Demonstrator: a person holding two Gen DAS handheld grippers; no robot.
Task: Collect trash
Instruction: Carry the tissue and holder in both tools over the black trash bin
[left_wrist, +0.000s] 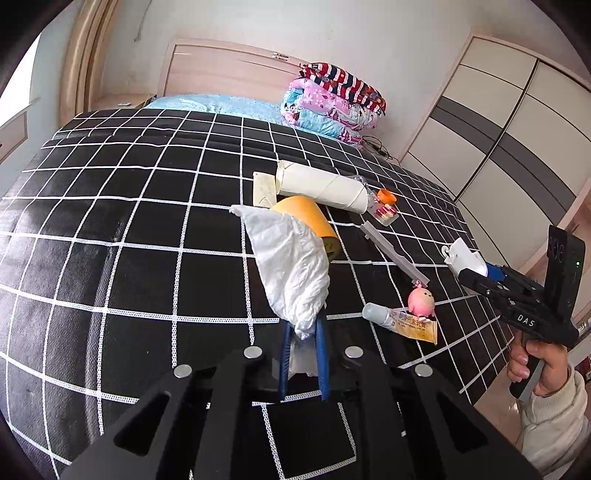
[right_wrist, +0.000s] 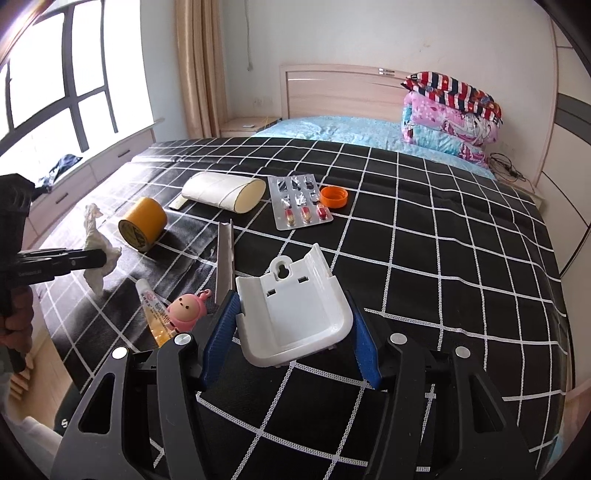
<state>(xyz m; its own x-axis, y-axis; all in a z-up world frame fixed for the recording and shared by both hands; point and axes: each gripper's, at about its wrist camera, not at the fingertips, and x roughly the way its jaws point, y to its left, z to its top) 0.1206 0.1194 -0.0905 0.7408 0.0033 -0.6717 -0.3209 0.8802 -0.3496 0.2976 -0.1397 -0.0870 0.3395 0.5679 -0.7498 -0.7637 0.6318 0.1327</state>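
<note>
The left claw (left_wrist: 303, 334) is clenched on a crumpled white tissue (left_wrist: 291, 266), lifted above the checked bed (left_wrist: 110, 221). The right claw (right_wrist: 293, 328) grips a white plastic bracket (right_wrist: 295, 314) by its sides. Both are best carried steadily, tissue pinched firm so it can't slip.

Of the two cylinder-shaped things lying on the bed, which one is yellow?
The roll of tape, nearest the crumpled tissue. The other, a flattened cardboard tube, is cream-white and lies farther back.

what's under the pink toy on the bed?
The pink toy rests on the crimped yellow end of the ointment tube, with the checked bedcover below. The tube's print beneath the toy is covered.
</note>
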